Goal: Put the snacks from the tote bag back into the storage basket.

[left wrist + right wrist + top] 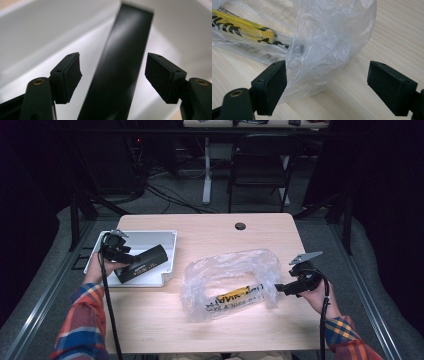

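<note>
Left gripper (131,261): jaws apart, one on either side of the black box (142,263), pads clear of it.
Black box: tilted in the white tray (170,251), at the table's (200,225) left.
Right gripper (278,288): jaws wide apart at the clear bag's (227,282) right end; one pad seems to brush the plastic.
Bag: lies mid-table, yellow print showing.

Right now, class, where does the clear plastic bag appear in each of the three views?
High view: clear plastic bag lies mid-table, right of the white tray, its right end by the right tool.
Left gripper view: not in it.
Right gripper view: the bag spreads across the upper left, reaching down between the open jaws.
Shared landmark: the bag's yellow label.
</note>
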{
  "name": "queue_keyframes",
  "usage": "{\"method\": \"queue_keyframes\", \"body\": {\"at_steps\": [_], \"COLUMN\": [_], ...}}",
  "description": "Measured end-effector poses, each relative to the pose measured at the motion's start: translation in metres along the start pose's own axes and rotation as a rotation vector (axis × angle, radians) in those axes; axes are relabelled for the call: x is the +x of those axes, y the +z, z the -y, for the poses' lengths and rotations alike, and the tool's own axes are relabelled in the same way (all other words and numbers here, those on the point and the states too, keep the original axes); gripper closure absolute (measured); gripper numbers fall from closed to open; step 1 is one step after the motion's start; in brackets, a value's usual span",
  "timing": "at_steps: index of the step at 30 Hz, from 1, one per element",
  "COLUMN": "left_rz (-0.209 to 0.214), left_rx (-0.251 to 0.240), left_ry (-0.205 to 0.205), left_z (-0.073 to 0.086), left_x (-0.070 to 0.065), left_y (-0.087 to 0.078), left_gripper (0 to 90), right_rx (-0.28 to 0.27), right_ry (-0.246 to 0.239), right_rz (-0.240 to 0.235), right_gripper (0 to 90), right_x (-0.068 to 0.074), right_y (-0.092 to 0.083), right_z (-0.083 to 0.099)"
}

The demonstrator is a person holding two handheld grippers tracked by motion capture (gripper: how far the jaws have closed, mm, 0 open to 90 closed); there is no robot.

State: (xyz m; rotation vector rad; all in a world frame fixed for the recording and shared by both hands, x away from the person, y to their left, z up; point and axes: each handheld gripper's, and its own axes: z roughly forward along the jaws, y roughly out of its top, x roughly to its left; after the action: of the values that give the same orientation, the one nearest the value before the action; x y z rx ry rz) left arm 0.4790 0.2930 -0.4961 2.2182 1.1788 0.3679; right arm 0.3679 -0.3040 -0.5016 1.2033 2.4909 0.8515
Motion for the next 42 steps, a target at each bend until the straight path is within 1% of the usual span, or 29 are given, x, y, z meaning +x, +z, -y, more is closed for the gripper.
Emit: {"method": "queue_keyframes", "body": {"at_steps": [1, 2, 3, 4, 5, 6, 7, 8, 9, 10, 11, 12, 13, 14, 15, 16, 19, 20, 22, 25, 26, 29, 30, 31, 32, 37, 38, 41, 42], "left_rz": [0.0, -0.04, -0.039, -0.055, -0.055, -0.061, -0.108, -0.123, -0.123, -0.179, -0.179, -0.169, -0.192, -0.171, -0.171, -0.175, -0.156, -0.119, -0.101, -0.087, -0.05, -0.02, -0.007, -0.007, -0.006, 0.008, 0.025, 0.015, 0.019], "left_rx": [0.0, -0.024, -0.02, -0.01, -0.01, -0.003, -0.009, -0.013, -0.013, -0.047, -0.047, -0.049, -0.033, -0.019, -0.019, -0.001, 0.018, 0.032, 0.066, 0.076, 0.072, 0.094, 0.101, 0.101, 0.135, 0.148, 0.149, 0.167, 0.16], "left_ry": [0.0, -0.04, -0.071, -0.077, -0.077, -0.083, -0.121, -0.145, -0.145, -0.193, -0.193, -0.213, -0.221, -0.224, -0.224, -0.219, -0.211, -0.217, -0.21, -0.207, -0.205, -0.174, -0.177, -0.177, -0.155, -0.157, -0.16, -0.147, -0.146], "left_z": [0.0, -0.006, -0.014, -0.018, -0.018, -0.02, -0.028, -0.031, -0.031, -0.035, -0.035, -0.037, -0.038, -0.04, -0.04, -0.041, -0.042, -0.042, -0.042, -0.041, -0.04, -0.038, -0.038, -0.038, -0.036, -0.034, -0.033, -0.033, -0.032], "left_x": [0.0, -0.004, -0.009, -0.012, -0.012, -0.015, -0.021, -0.022, -0.022, -0.022, -0.022, -0.021, -0.022, -0.022, -0.022, -0.023, -0.025, -0.026, -0.027, -0.028, -0.03, -0.034, -0.036, -0.036, -0.038, -0.039, -0.038, -0.038, -0.038], "left_y": [0.0, 0.004, 0.012, 0.016, 0.016, 0.02, 0.029, 0.032, 0.032, 0.037, 0.037, 0.04, 0.044, 0.053, 0.053, 0.056, 0.064, 0.067, 0.07, 0.07, 0.068, 0.065, 0.065, 0.065, 0.065, 0.064, 0.064, 0.065, 0.064], "left_gripper": [47.2, 46.9, 52.6, 57.3, 60.9, 60.9, 69.2, 73.8, 78.0, 83.6, 85.8, 87.3, 87.3, 88.6, 88.4, 88.4, 87.2, 87.0, 87.1, 87.0, 87.0, 86.8, 86.8, 86.4, 86.5, 86.0, 86.4, 83.9, 82.3], "right_rx": [0.0, -0.001, 0.0, 0.0, 0.001, 0.001, 0.003, 0.003, 0.003, 0.009, 0.009, 0.011, 0.011, 0.008, 0.008, 0.009, 0.015, 0.017, 0.022, 0.017, 0.019, 0.017, 0.02, 0.02, 0.017, 0.023, 0.025, 0.024, 0.023], "right_ry": [0.0, 0.0, 0.0, -0.001, 0.0, 0.0, 0.0, -0.001, -0.001, -0.002, -0.002, 0.001, 0.001, -0.001, -0.001, -0.001, 0.0, 0.001, 0.001, 0.004, 0.002, 0.003, 0.002, 0.002, 0.006, 0.007, 0.012, 0.011, 0.011], "right_rz": [0.0, -0.005, -0.005, -0.004, -0.004, -0.004, -0.005, -0.007, -0.007, -0.007, -0.007, -0.004, -0.004, -0.003, -0.003, -0.003, -0.007, -0.006, -0.013, -0.014, -0.012, -0.008, -0.011, -0.01, -0.007, -0.009, -0.01, -0.01, -0.007], "right_gripper": [15.7, 15.9, 16.0, 16.2, 16.3, 16.3, 16.5, 16.6, 16.6, 17.0, 17.0, 17.1, 17.1, 17.2, 17.2, 17.2, 17.5, 17.6, 17.6, 17.7, 17.7, 17.7, 17.7, 17.7, 17.7, 17.7, 17.7, 17.6, 17.6], "right_x": [0.0, 0.0, 0.0, 0.0, 0.0, 0.0, 0.0, 0.0, 0.0, 0.0, 0.0, -0.001, -0.001, -0.001, -0.001, -0.002, -0.003, -0.003, -0.003, -0.003, -0.003, -0.003, -0.004, -0.004, -0.003, -0.003, -0.002, -0.003, -0.003], "right_y": [0.0, 0.0, 0.0, 0.0, 0.0, 0.0, 0.0, 0.0, 0.0, 0.001, 0.001, 0.001, 0.001, 0.001, 0.001, 0.0, 0.0, 0.001, 0.001, 0.001, 0.001, 0.001, 0.001, 0.001, 0.002, 0.002, 0.002, 0.003, 0.003], "right_z": [0.0, 0.001, 0.001, 0.001, 0.001, 0.001, 0.001, 0.001, 0.001, 0.001, 0.001, 0.002, 0.002, 0.002, 0.002, 0.002, 0.003, 0.003, 0.003, 0.003, 0.003, 0.003, 0.003, 0.003, 0.004, 0.004, 0.004, 0.005, 0.005]}}
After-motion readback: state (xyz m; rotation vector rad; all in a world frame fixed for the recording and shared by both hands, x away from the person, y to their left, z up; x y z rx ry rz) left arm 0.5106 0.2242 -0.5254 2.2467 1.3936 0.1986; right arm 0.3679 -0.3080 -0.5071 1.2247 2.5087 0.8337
